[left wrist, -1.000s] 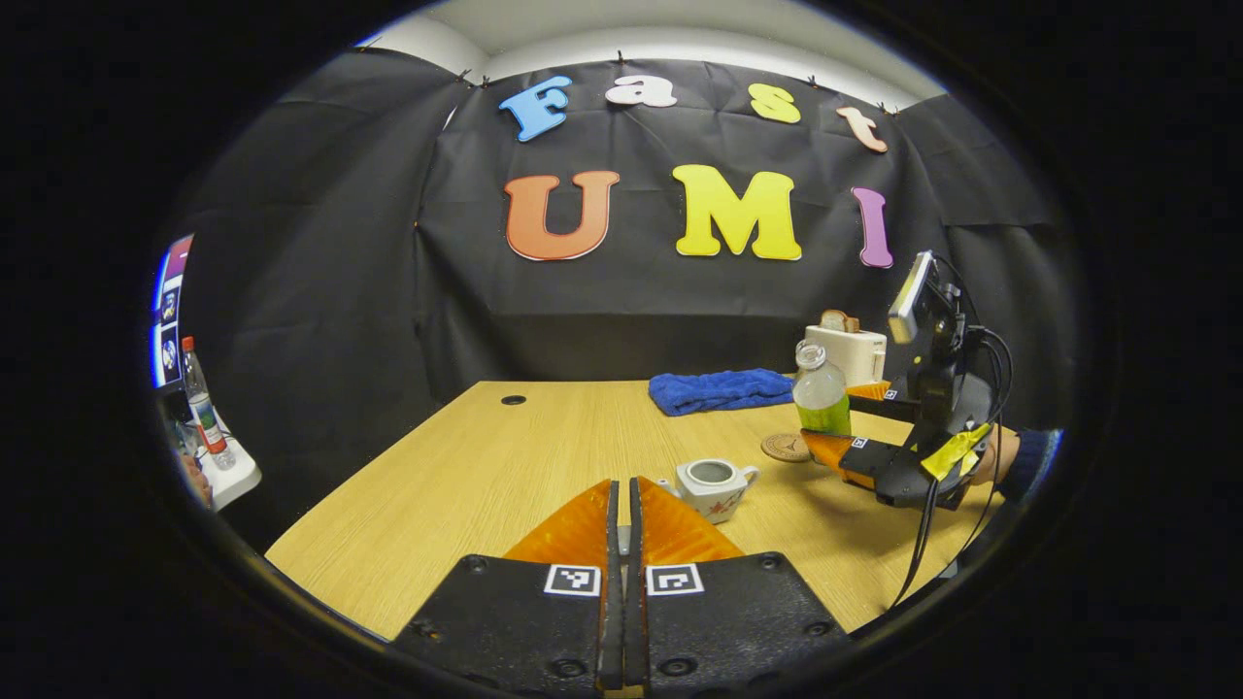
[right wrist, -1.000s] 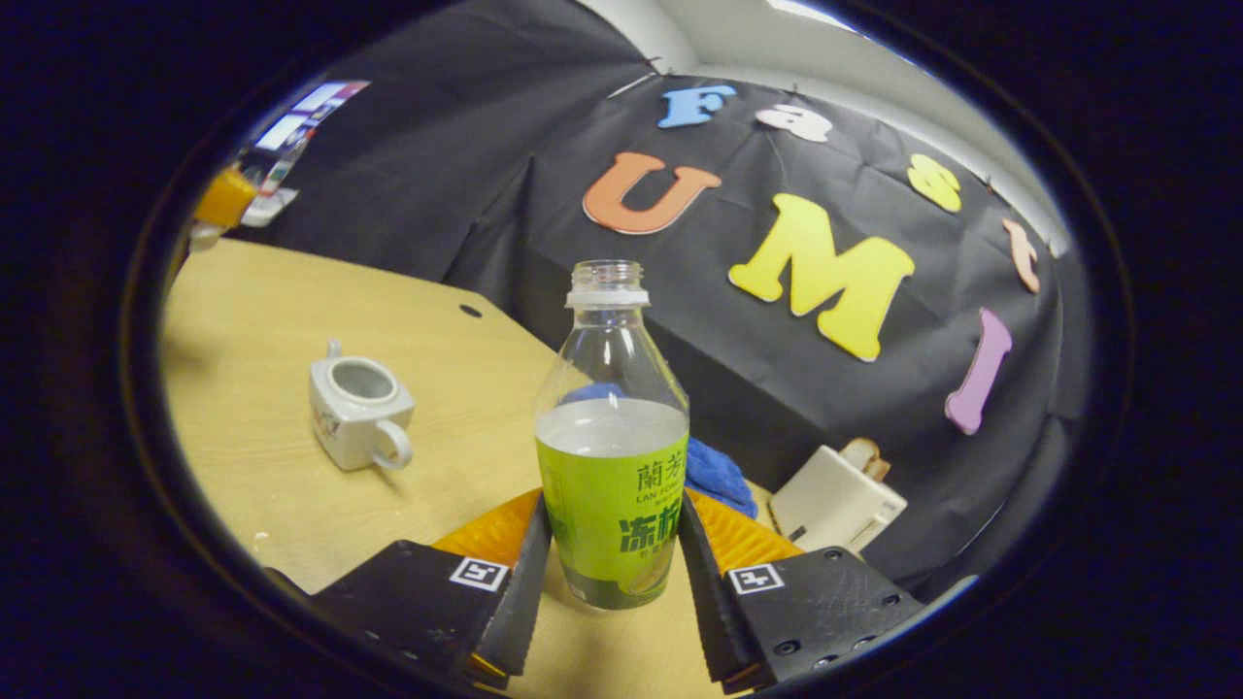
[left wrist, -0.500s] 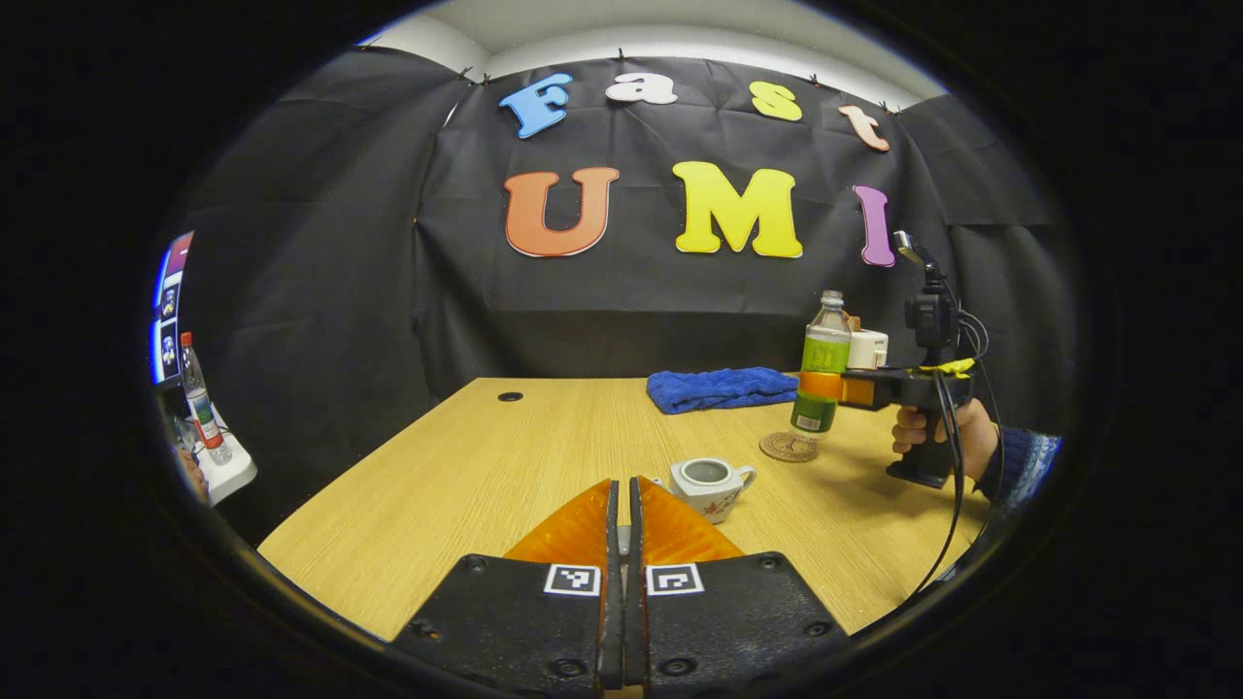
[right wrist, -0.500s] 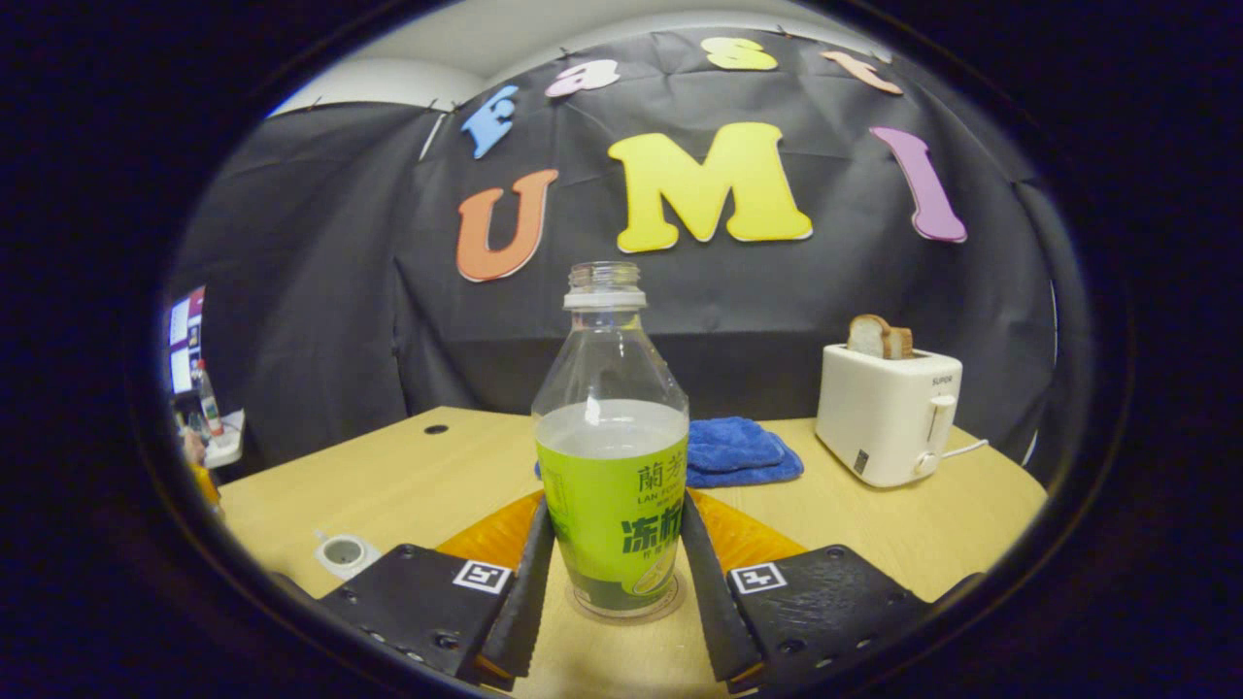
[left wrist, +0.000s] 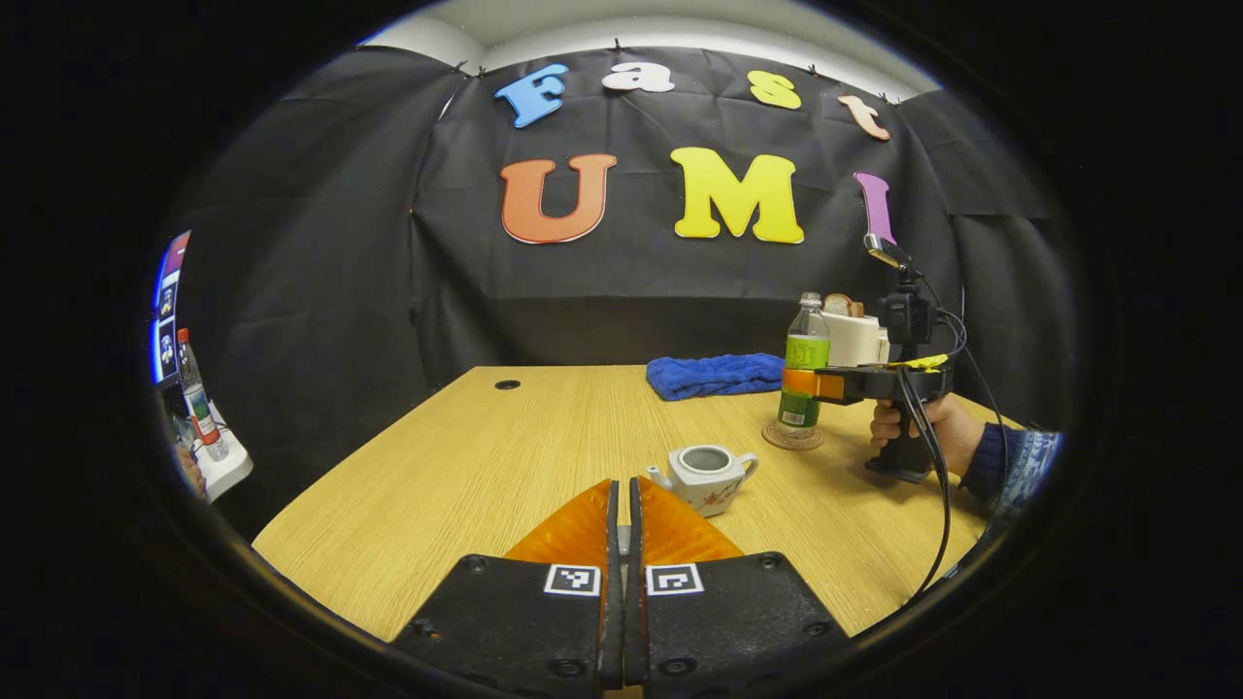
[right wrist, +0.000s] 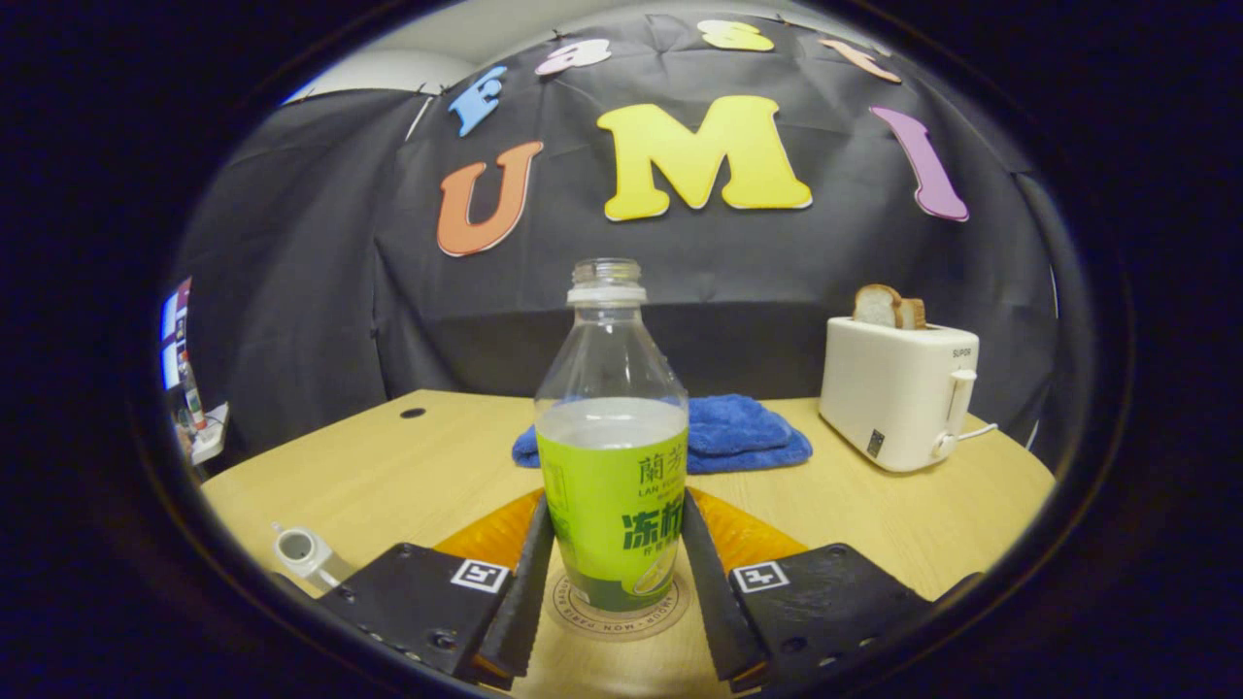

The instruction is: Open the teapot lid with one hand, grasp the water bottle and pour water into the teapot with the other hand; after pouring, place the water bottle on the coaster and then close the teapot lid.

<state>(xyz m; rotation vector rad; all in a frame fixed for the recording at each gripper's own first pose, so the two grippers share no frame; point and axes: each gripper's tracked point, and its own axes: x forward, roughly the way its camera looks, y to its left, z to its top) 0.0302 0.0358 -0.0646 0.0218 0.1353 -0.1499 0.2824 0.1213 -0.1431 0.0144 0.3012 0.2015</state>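
The clear water bottle (right wrist: 612,466) with a green label stands upright on the round coaster (right wrist: 583,610), its cap off and water up to the label's top. My right gripper (right wrist: 614,505) is shut on it, one finger pressing each side of the label. In the left gripper view the bottle (left wrist: 804,364), coaster (left wrist: 791,439) and right gripper (left wrist: 801,383) sit at the right, held by a hand (left wrist: 932,427). The white teapot (left wrist: 707,476) stands lidless just beyond my left gripper (left wrist: 622,485), which is shut with a pale sliver of the lid between its fingers.
A white toaster (right wrist: 898,388) with bread stands at the back right, a folded blue cloth (right wrist: 738,432) behind the bottle. The wooden table (left wrist: 466,456) stretches left to a hole near the wall. Another bottle (left wrist: 194,398) stands on a side shelf far left.
The right gripper swung the bottle upright and away from the teapot, then lowered it onto the coaster. The left gripper stayed shut and barely moved.
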